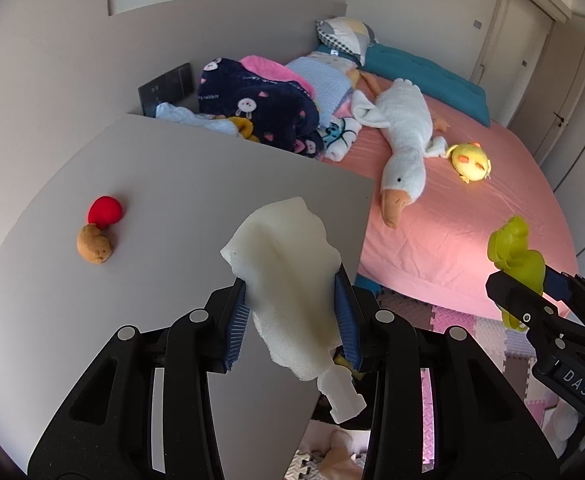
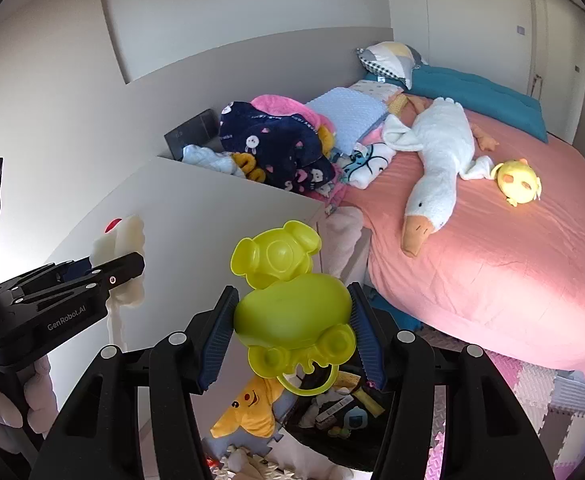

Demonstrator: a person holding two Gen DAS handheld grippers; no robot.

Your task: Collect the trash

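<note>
My left claw (image 1: 290, 312) is partly closed, its blue ribbed pads squeezing a crumpled piece of white foam (image 1: 282, 264) from both sides. The foam sticks up past the fingertips, and a small white plastic piece (image 1: 342, 396) hangs under it. This claw sits above the near edge of the grey counter (image 1: 164, 184), tipped slightly toward the bed (image 1: 472, 216). Farther left on the counter lie a red plush (image 1: 105, 210) and a brown plush (image 1: 94, 245), touching each other and well apart from the claw.

My right claw (image 2: 292, 322) is also partly closed, clamped on a yellow-green plastic toy (image 2: 292, 308); its flat molded lid stands up above the fingertips and a ring dangles below. In the left wrist view this claw shows at the right edge, level with the left one and off the counter's side. Directly under the right claw, on the floor, I see a dark trash bin (image 2: 332, 412) with wrappers inside and a yellow star plush (image 2: 248, 408) beside it. A white goose plush (image 2: 436, 168) lies on the bed.
</note>
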